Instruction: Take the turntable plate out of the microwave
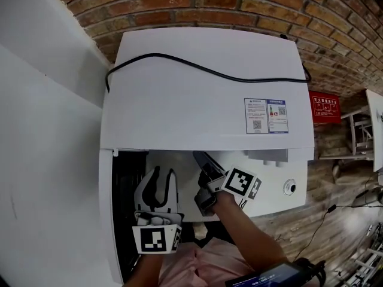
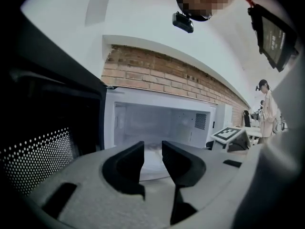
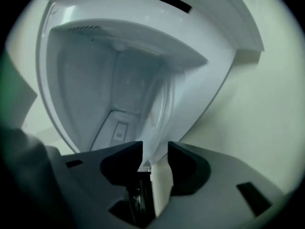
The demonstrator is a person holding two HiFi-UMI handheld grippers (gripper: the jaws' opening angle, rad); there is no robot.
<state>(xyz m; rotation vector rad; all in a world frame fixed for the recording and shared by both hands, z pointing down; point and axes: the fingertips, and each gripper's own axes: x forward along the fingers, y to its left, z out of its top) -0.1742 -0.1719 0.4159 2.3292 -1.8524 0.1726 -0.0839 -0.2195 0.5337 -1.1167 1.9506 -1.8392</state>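
Observation:
The white microwave (image 1: 203, 88) stands with its door swung open to the left. In the left gripper view the glass turntable plate (image 2: 152, 168) lies flat on the cavity floor, just beyond my left gripper (image 2: 152, 151), whose jaws stand open with nothing between them. My right gripper (image 3: 155, 151) is rolled on its side at the cavity mouth. The plate's (image 3: 159, 113) rim sits in the gap between its jaws, which stand wide and do not press on it. In the head view the left gripper (image 1: 163, 175) and the right gripper (image 1: 203, 160) both reach into the opening.
The dark open door (image 1: 122, 220) hangs at the left, its perforated window (image 2: 38, 151) close to my left gripper. A black cable (image 1: 197, 67) lies across the microwave top. The control knob (image 1: 290, 187) is at the right. A brick wall (image 1: 239, 5) stands behind.

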